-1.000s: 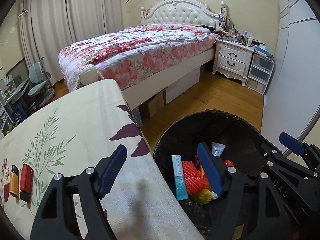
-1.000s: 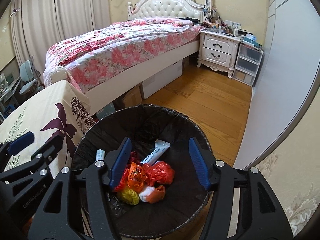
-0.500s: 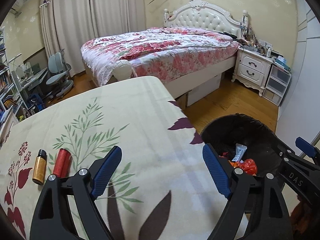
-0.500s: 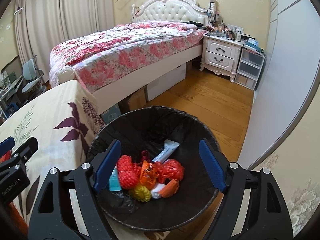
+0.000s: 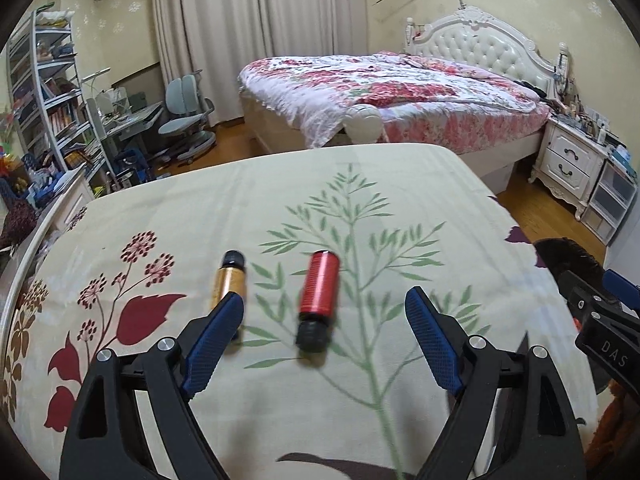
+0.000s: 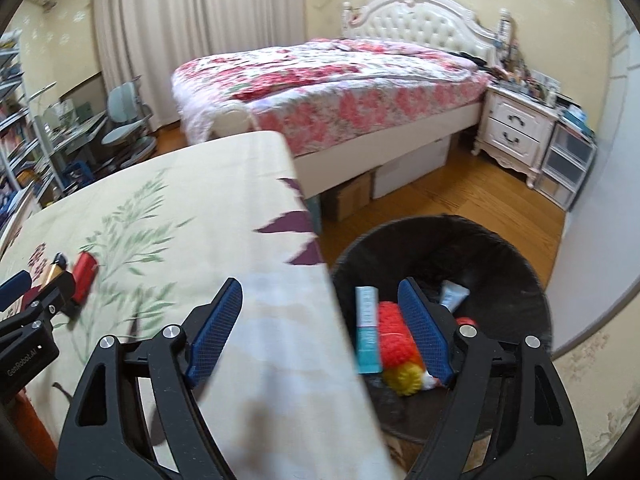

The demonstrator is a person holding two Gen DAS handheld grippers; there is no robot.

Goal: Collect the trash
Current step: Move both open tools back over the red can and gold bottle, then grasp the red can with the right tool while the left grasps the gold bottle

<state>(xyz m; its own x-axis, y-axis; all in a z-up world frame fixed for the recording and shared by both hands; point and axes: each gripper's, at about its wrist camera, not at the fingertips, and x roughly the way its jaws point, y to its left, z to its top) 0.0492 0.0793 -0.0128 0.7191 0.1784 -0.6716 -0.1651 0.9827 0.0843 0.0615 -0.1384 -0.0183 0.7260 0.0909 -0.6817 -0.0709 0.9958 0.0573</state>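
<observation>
A red cylinder with a black cap [image 5: 319, 298] and a gold cylinder with a black cap [image 5: 231, 279] lie on the floral cloth-covered table [image 5: 360, 200]. My left gripper [image 5: 325, 336] is open and empty, just short of the red cylinder. My right gripper [image 6: 320, 320] is open and empty, over the table's right edge beside the black-lined trash bin [image 6: 500, 248]. The bin holds a teal box [image 6: 367, 328], red net trash [image 6: 394, 332], a yellow piece [image 6: 404, 378] and a tube [image 6: 452, 294]. The two cylinders also show at the far left in the right wrist view [image 6: 82, 276].
A bed with a floral cover [image 5: 400, 92] stands behind the table. A white nightstand [image 5: 568, 160] and plastic drawers [image 5: 612, 200] are at the right. Desk, chairs [image 5: 184, 112] and shelves [image 5: 44, 92] are at the left. The bin's rim shows at the right [image 5: 568, 252].
Both grippers have swung left from over the bin toward the table. The left one now faces the two cylinders; the right one straddles the table's edge.
</observation>
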